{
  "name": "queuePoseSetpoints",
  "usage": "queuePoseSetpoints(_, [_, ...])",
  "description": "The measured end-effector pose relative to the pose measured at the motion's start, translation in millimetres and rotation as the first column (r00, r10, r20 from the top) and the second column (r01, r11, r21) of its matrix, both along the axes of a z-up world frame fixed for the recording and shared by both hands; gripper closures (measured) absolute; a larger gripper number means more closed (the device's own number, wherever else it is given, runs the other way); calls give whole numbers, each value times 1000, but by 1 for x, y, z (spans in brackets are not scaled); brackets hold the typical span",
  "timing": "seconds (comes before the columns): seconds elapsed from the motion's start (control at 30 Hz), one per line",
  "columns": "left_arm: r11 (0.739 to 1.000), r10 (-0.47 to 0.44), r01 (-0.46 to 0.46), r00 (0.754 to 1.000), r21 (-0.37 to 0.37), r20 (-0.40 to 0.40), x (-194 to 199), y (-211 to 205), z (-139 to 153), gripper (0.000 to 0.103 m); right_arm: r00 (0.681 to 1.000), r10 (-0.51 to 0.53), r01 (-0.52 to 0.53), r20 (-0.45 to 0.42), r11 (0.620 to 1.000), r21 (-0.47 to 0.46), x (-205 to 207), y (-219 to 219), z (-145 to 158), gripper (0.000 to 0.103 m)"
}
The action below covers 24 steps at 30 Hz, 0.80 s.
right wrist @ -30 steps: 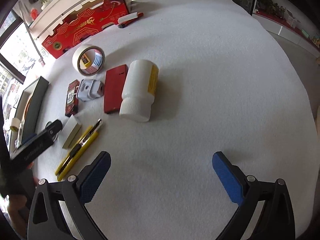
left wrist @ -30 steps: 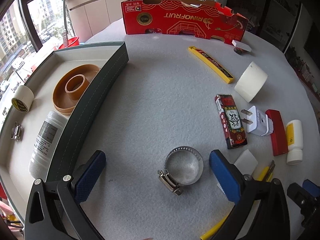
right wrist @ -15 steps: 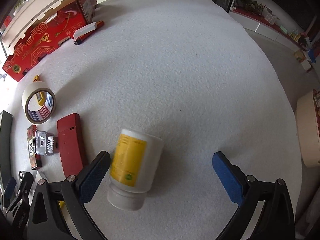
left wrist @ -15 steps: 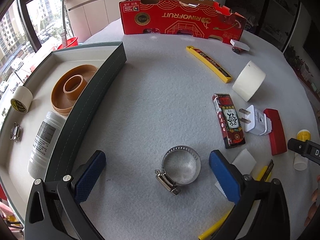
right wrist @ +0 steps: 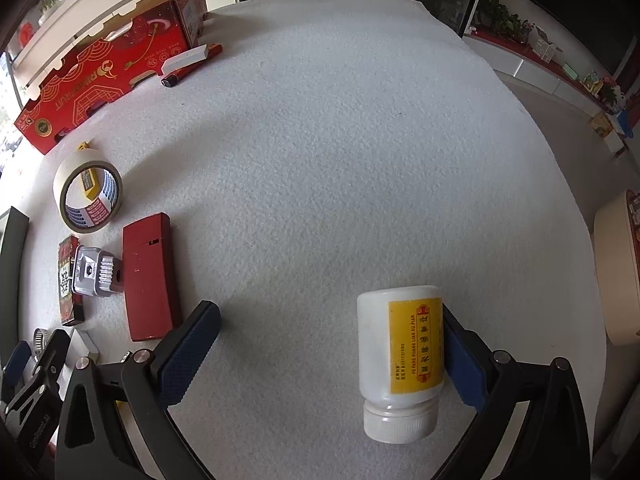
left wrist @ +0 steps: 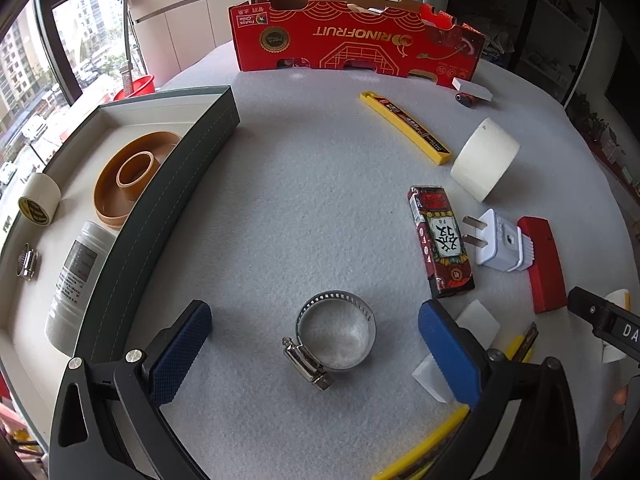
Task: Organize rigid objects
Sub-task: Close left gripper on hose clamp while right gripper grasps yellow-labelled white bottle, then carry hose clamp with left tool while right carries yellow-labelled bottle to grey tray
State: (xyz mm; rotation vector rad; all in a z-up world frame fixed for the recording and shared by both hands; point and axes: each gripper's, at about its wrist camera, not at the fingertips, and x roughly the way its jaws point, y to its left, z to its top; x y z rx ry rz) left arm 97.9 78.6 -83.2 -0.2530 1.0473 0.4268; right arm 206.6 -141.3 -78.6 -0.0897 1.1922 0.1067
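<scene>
**Both grippers spread wide over the table, one around a clamp, one beside a bottle**

The white felt-covered table (right wrist: 340,140) fills both views. Far ahead of the left fingers stands the red fruit carton (left wrist: 356,40). To the left of the left gripper (left wrist: 314,354) lies the dark-walled tray (left wrist: 176,184), holding a brown ring-shaped fitting (left wrist: 128,180), a white bottle (left wrist: 74,280) on its side, a small tape roll (left wrist: 38,202) and a small metal clamp (left wrist: 27,262).

Ahead and right of the left fingers lie a wide roll of masking tape (left wrist: 484,158), a yellow blade case (left wrist: 404,126), a dark printed packet (left wrist: 440,240), a white plug adapter (left wrist: 498,244) touching a red flat case (left wrist: 540,264), and a white block (left wrist: 478,320) just behind the right pad.

The left gripper's fingers are spread wide, with the steel hose clamp (left wrist: 334,332) lying on the table between them, touching neither pad; its screw housing points back toward the gripper.

The right gripper (right wrist: 328,354) also has its fingers wide apart. The white pill bottle with the yellow label (right wrist: 400,364) lies on its side between them, cap toward the camera, right against the right-hand pad (right wrist: 460,364) and well apart from the left-hand one. Whether that pad truly presses on it I cannot tell. The red flat case sits just ahead of the left-hand pad.
</scene>
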Motion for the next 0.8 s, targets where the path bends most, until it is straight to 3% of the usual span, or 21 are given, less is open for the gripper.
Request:
queuePoseSetpoints(0.07, [1000,-10,10,1000,-9,-11,0,-1,1,3,1000,12,-12,4,1000,0,-5,2,1,3])
queuePoseSetpoints(0.13, [999,-42,42,999,-8,-8,-1,-6,5,17,1000,23,-23,19,1000,1,-14,2,6,16])
queuePoseSetpoints(0.17, [998,-56,56,998,-7,-5,-2,-8,7,22,999,30,-30,27,1000,1,-17,3,9,31])
queuePoseSetpoints(0.23, [996,-87,87,996,-6,-1,-3,-13,10,51,999,41,-41,31,999,3,-22,4,13,67])
queuePoseSetpoints(0.27, [995,-100,100,995,-6,0,-4,-15,12,60,999,40,-41,24,999,8,-24,4,13,67])
queuePoseSetpoints(0.43, [994,-96,96,995,-55,9,-18,-11,18,60,999,34,-35,8,994,106,-40,-7,19,67])
queuePoseSetpoints(0.8, [993,-113,116,990,-30,86,-73,-23,59,60,993,115,-120,40,972,200,-101,-14,49,67])
